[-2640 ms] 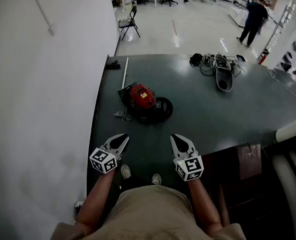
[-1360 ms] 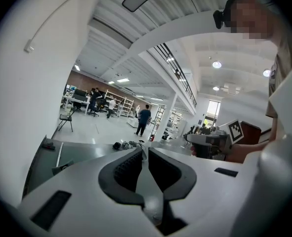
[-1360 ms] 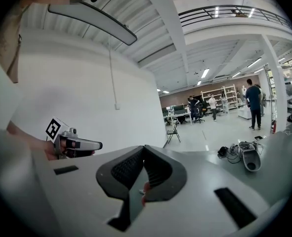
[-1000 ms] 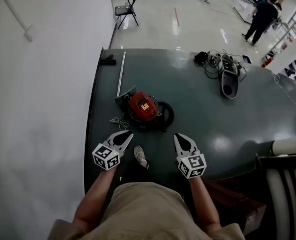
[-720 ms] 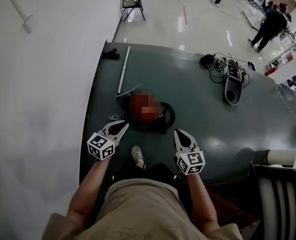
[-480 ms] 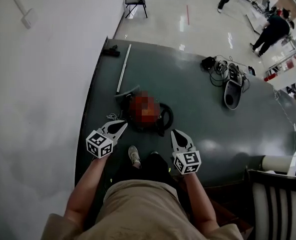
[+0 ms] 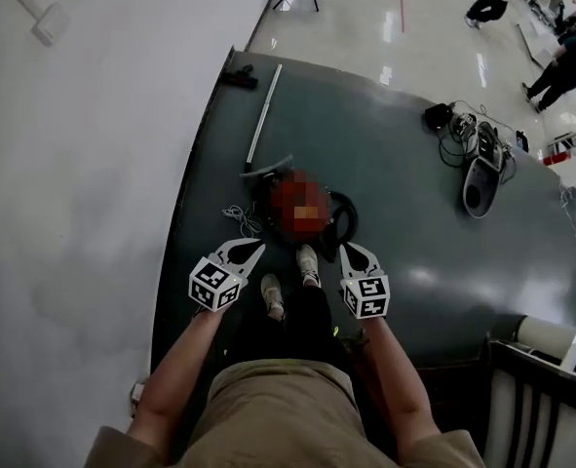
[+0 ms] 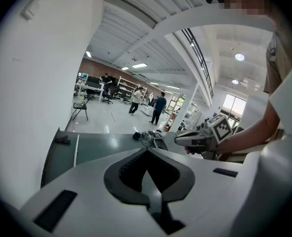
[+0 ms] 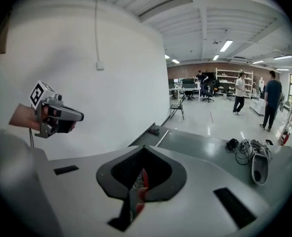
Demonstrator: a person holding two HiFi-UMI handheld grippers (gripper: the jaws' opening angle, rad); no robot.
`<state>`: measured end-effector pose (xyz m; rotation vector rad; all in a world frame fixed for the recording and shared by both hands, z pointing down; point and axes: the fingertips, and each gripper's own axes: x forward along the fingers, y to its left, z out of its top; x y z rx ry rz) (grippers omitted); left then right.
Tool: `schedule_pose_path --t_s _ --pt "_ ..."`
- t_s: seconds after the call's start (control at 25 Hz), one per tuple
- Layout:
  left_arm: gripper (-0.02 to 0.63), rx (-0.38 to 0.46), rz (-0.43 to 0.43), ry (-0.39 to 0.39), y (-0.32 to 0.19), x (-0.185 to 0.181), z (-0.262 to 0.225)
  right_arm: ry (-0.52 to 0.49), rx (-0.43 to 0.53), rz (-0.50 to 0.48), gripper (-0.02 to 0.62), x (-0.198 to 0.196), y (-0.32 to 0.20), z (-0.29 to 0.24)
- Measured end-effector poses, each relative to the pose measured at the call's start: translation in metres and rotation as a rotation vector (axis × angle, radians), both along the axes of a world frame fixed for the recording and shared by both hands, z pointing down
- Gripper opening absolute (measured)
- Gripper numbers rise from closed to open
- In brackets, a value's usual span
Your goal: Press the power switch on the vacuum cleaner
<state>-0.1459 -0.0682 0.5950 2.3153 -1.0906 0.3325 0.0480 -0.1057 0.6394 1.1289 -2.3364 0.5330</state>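
Observation:
The red vacuum cleaner (image 7: 302,204) lies on a dark green floor mat (image 7: 404,174), ringed by its black hose (image 7: 345,224); a blurred patch covers its top, so the power switch cannot be made out. My left gripper (image 7: 252,249) hovers just short of the cleaner's near left side, jaws shut on nothing. My right gripper (image 7: 352,250) is level with it near the hose, also shut and empty. In the right gripper view a sliver of the red vacuum cleaner (image 9: 141,180) shows behind the shut jaws, and the left gripper (image 9: 78,116) is at left. The left gripper view shows the right gripper (image 8: 178,139).
A white wall (image 7: 83,183) borders the mat's left edge. A metal tube (image 7: 264,123) lies beyond the cleaner, a thin grey cord (image 7: 236,218) beside it. A floor nozzle (image 7: 480,184) and tangled cables (image 7: 450,125) lie far right. A slatted chair (image 7: 536,398) stands near right. My shoes (image 7: 307,263) are on the mat.
I have stepped onto the mat toward the vacuum cleaner, so both grippers are now close to it. Their jaws have stayed shut throughout.

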Motion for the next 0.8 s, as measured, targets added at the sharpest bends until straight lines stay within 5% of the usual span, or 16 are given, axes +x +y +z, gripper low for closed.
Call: schedule_pose_path --t_s 0.36,0.8 --pt "0.006 -0.066 -0.012 -0.114 -0.071 0.032 0.092 0.091 -0.136 -0.069 0.012 -0.001 -0.085 0.136" --pt "0.006 -0.215 0.093 -0.207 -0.132 0.075 0.258 0.251 -0.349 -0.208 0.011 -0.040 -0.110 0.352"
